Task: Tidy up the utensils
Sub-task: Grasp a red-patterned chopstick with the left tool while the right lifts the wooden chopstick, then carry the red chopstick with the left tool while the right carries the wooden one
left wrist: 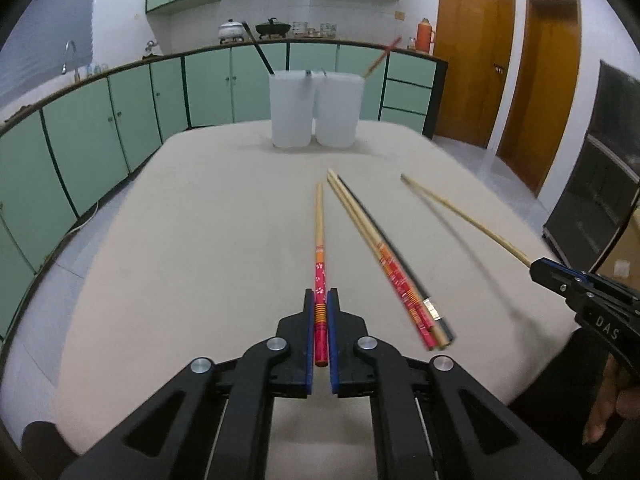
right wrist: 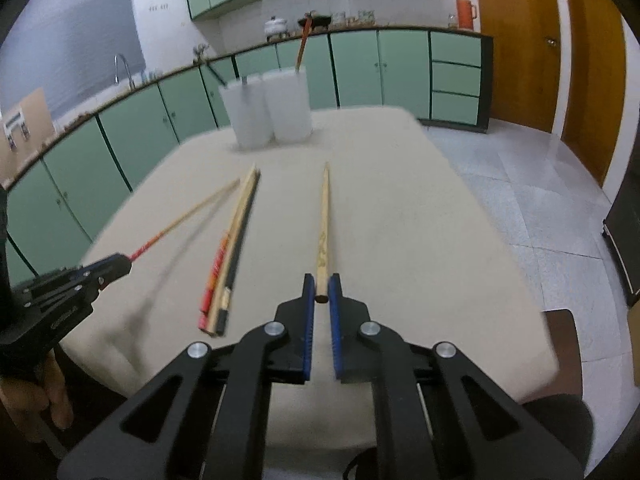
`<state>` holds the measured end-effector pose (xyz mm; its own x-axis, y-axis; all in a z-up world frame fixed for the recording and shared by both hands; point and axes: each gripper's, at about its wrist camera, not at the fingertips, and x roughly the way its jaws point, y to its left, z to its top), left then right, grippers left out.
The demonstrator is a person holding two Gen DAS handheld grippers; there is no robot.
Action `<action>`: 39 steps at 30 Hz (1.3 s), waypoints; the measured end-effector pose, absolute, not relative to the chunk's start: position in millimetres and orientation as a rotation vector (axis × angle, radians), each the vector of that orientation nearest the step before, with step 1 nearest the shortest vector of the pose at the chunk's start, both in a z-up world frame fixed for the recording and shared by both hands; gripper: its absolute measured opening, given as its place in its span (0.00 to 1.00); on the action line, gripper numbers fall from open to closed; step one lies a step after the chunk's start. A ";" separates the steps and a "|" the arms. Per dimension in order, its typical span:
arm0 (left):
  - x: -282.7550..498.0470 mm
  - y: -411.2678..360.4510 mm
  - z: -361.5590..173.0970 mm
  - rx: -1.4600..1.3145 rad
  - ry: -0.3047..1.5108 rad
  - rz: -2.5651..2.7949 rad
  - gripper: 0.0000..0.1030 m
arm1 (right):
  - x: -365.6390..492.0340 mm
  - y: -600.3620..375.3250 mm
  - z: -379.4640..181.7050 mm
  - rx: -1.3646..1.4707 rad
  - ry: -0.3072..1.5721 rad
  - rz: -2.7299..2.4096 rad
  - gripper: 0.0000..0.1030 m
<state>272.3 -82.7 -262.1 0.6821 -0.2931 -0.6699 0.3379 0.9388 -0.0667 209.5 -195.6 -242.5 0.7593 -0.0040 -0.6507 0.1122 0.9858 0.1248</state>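
Our left gripper (left wrist: 320, 300) clamps a red-handled wooden chopstick (left wrist: 319, 248), our right gripper (right wrist: 321, 286) a plain bamboo chopstick (right wrist: 323, 232), both short of the two white plastic holders (left wrist: 312, 110); we should carry them tip-down, avoiding the loose chopstick bundle (left wrist: 384, 256).

White letters "DAS" stand on the black body of the right gripper (left wrist: 538, 270).

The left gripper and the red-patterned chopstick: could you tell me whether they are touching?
Touching. The left wrist view shows the left gripper shut on the red-patterned chopstick, with both blue pads pressed against its sides and no gap.
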 end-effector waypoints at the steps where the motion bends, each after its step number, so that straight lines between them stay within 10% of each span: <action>1: 269.6 -80.0 -253.9 0.062 0.731 -0.354 0.06 | 205.6 -196.0 -233.3 0.158 0.691 -0.060 0.06; 39: 380.2 -75.4 -60.2 0.117 0.645 -0.500 0.06 | 354.6 -192.2 -10.6 -0.080 0.734 0.183 0.06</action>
